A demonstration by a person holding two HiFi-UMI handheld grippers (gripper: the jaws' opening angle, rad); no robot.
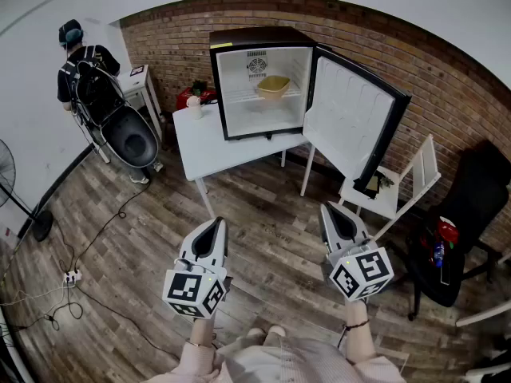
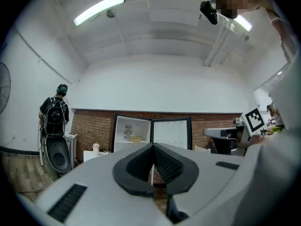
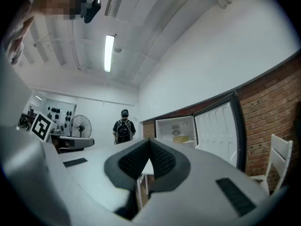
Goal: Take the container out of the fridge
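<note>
A small black fridge (image 1: 239, 38) stands on a white table (image 1: 200, 146) against the brick wall, its door (image 1: 351, 122) swung wide to the right. A yellow bowl-shaped container (image 1: 273, 87) rests on the wire shelf inside; it also shows as the container (image 2: 136, 139) and the container (image 3: 180, 138) in the gripper views. My left gripper (image 1: 216, 223) and right gripper (image 1: 330, 211) hang side by side over the wooden floor, far short of the fridge. Both are shut, tips meeting, with nothing between them: left gripper (image 2: 153, 146), right gripper (image 3: 149, 141).
A person with a backpack (image 1: 80, 74) stands at the back left beside a dark round chair (image 1: 132, 138). A white cup (image 1: 194, 106) sits on the table's left end. A white folding chair (image 1: 399, 186) and black chair (image 1: 463, 230) stand right. Cables and a power strip (image 1: 72, 277) lie left.
</note>
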